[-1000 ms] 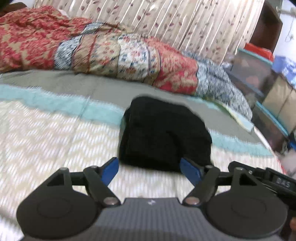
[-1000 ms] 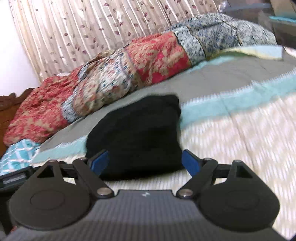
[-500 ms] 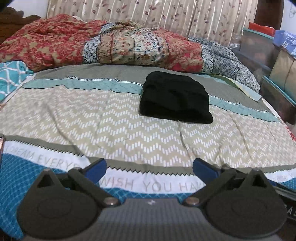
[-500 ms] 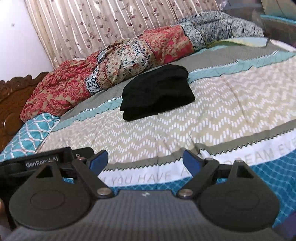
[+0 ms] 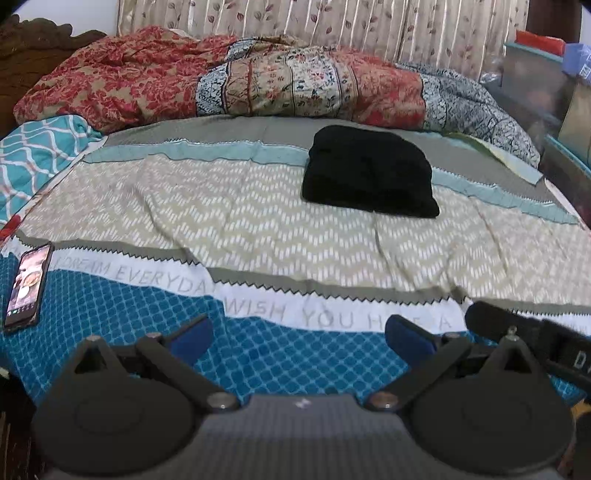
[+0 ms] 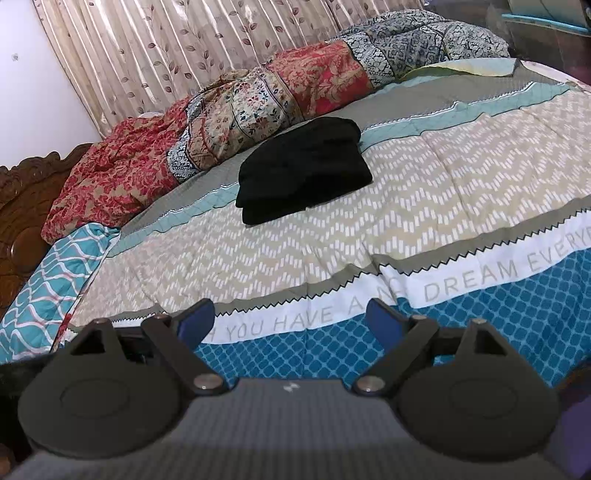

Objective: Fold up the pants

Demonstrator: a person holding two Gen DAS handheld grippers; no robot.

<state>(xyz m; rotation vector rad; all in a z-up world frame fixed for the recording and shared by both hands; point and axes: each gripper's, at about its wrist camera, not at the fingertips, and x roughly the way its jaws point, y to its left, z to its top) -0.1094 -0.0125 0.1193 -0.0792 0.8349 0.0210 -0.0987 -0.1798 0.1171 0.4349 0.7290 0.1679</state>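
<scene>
The black pants point(image 5: 369, 171) lie folded into a compact stack on the far part of the bedspread point(image 5: 258, 229), near the rolled quilt. The right wrist view shows the same stack of pants point(image 6: 304, 168) left of centre on the bedspread point(image 6: 424, 206). My left gripper point(image 5: 299, 338) hovers over the blue near edge of the bed, open, with nothing between its blue pads. The right gripper point(image 6: 290, 321) is also open and empty, well short of the pants. Part of the right gripper's black body point(image 5: 532, 339) shows at the right edge of the left wrist view.
A rolled patterned quilt point(image 5: 258, 81) lies along the back of the bed below a leaf-print curtain point(image 5: 332, 22). A phone point(image 5: 27, 282) rests on the bedspread at the near left. A teal pillow point(image 6: 48, 280) and carved wooden headboard point(image 6: 18, 221) stand left; storage boxes point(image 5: 535, 81) right.
Both grippers have pulled back from the folded pants toward the near edge of the bed, so the stack now looks small and far. The left jaws have spread wider.
</scene>
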